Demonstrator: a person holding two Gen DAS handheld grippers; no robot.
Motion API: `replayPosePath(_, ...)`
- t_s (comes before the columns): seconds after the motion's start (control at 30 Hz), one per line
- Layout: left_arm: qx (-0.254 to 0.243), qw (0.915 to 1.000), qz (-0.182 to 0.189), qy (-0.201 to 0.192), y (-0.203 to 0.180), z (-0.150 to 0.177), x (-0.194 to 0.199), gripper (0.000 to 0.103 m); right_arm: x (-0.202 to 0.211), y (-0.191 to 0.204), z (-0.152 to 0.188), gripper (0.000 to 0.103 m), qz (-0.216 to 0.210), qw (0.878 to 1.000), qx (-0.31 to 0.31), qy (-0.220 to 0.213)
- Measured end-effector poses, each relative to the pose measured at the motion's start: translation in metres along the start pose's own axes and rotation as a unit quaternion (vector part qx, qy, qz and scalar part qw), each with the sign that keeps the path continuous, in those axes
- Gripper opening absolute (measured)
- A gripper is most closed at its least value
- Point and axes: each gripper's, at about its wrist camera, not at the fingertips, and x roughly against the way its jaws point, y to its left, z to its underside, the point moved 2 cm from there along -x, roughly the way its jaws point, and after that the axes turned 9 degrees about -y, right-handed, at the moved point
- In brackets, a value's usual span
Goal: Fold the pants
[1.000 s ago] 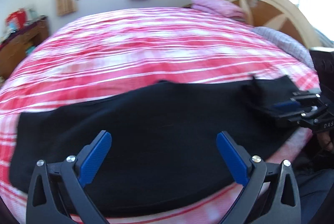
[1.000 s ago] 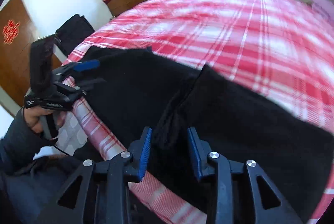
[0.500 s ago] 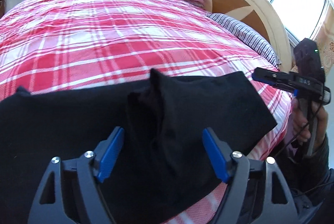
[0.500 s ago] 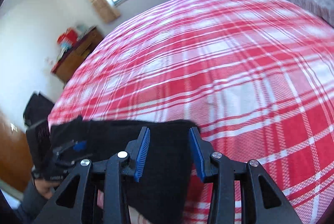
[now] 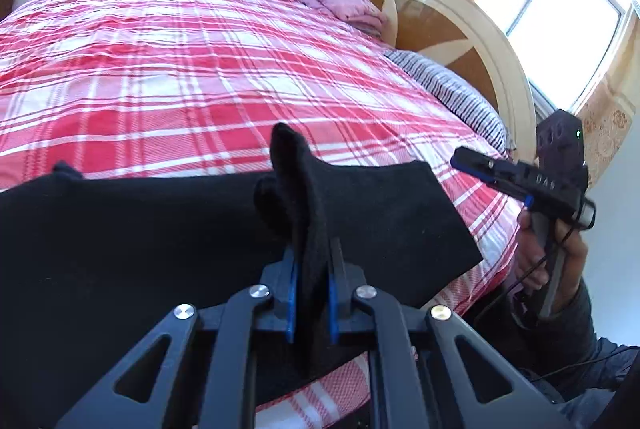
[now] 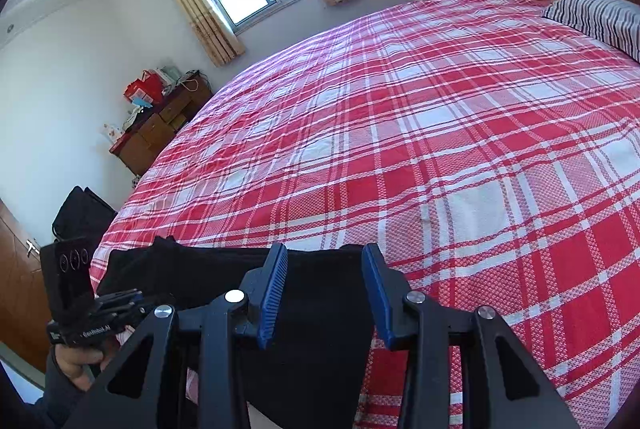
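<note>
A: Start with the big things. What lies ahead of the jaws?

B: The bed [image 6: 440,157], in red and white plaid, runs far out beyond both sets of jaws. The black pants [image 5: 140,249] lie along its near edge, spread wide to the left of the left jaws and ending in a flat corner just to their right.

A: And the left gripper [image 5: 312,293]?

B: Its jaws are pressed together on a raised fold of the pants. The cloth stands up between the blue pads [image 5: 291,293] and pokes out past their tips as a soft peak. So the pinch looks made, and it is taken deep in the jaws.

A: The right gripper [image 6: 326,293]?

B: Its jaws stand partly spread. Pants fabric shows between and below them, but the pads [image 6: 272,293] do not press on it, so it holds nothing, I judge.

A: So how should this step go?

B: The right jaws likely need their own pinch on the edge below them, taking all layers well inside the pads, not at the tips. Then both should lift together and level, keeping the cloth between them lightly taut, so the fold lands straight. One-sided pulling could drag the cloth crooked.
</note>
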Motion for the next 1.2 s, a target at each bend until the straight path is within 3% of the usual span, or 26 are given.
replayPosePath(0.3, 0.0, 0.9999, -0.01, 0.011, 0.003, 0.005, -0.007, 0.012, -0.002, 0.029, 0.009, 0.041, -0.039, 0.998, 0.056, 0.015)
replayPosePath(0.4, -0.022, 0.9983, -0.049, 0.021, 0.007, 0.009, -0.013, 0.012, -0.01, 0.033, 0.018, 0.041, -0.039, 0.996, 0.073, 0.039)
replayPosePath(0.53, -0.011, 0.9982, -0.056, 0.019, 0.016, 0.007, -0.003, 0.012, -0.013, 0.039, 0.024, 0.041, -0.053, 0.993, 0.092, 0.052)
replayPosePath(0.6, -0.012, 0.9981, -0.058, 0.016, 0.018, 0.005, 0.0, 0.012, -0.02, 0.042, 0.033, 0.042, -0.047, 0.989, 0.112, 0.079)
replayPosePath(0.7, -0.013, 0.9976, -0.061, 0.028, 0.023, 0.013, -0.01, 0.012, -0.046, 0.039, 0.058, 0.045, 0.002, 0.979, 0.156, 0.133)
replayPosePath(0.73, -0.012, 0.9974, -0.064, 0.031, 0.024, 0.015, -0.013, 0.014, -0.048, 0.04, 0.062, 0.045, 0.007, 0.977, 0.169, 0.129)
replayPosePath(0.9, -0.022, 0.996, -0.08, 0.031, 0.022, 0.018, -0.014, 0.024, -0.032, 0.042, 0.051, 0.045, -0.009, 0.98, 0.165, 0.114)
replayPosePath(0.97, -0.027, 0.9954, -0.087, 0.03, 0.021, 0.017, -0.011, 0.043, -0.026, 0.047, 0.05, 0.045, -0.042, 0.978, 0.164, 0.121)
replayPosePath(1.07, -0.038, 0.9925, -0.114, 0.019, 0.023, 0.017, -0.006, 0.062, -0.022, 0.06, 0.065, 0.045, -0.101, 0.961, 0.199, 0.163)
replayPosePath(1.13, -0.043, 0.9904, -0.13, 0.019, 0.027, 0.017, -0.006, 0.066, -0.028, 0.065, 0.086, 0.045, -0.11, 0.942, 0.233, 0.215)
replayPosePath(1.2, -0.041, 0.9905, -0.13, 0.023, 0.029, 0.019, -0.008, 0.066, -0.031, 0.062, 0.092, 0.045, -0.105, 0.941, 0.239, 0.215)
